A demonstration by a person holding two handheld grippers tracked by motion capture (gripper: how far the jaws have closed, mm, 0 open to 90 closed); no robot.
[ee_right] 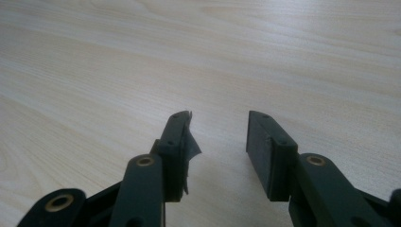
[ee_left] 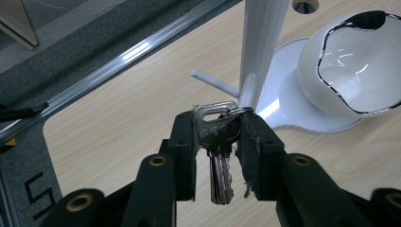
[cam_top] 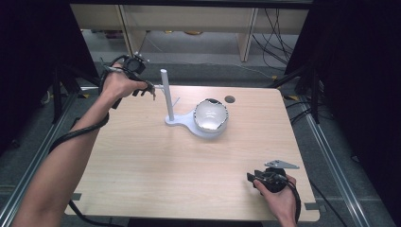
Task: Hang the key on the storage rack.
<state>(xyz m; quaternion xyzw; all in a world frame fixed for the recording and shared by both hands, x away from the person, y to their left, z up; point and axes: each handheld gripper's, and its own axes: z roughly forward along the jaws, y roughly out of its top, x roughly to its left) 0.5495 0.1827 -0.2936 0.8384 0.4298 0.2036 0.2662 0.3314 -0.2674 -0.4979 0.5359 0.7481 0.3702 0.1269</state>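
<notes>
A bunch of silver keys (ee_left: 219, 142) hangs between the jaws of my left gripper (ee_left: 218, 135), which is shut on it. That gripper (cam_top: 147, 91) is held above the table's far left corner, just left of a white stand (cam_top: 166, 97) with an upright post and short side pegs. One peg (ee_left: 213, 82) points toward the keys, and the key ring lies close to the post (ee_left: 260, 42). A white bowl (cam_top: 211, 115) with a dark wavy rim sits on the stand's base. My right gripper (cam_top: 251, 178) rests near the table's front right; its jaws (ee_right: 218, 142) stand open with nothing between them.
The wooden table (cam_top: 189, 161) has a round cable hole (cam_top: 230, 99) at its far edge. Metal rails (cam_top: 33, 156) run along both sides of the table. Shelving legs and cables stand on the floor beyond the far edge.
</notes>
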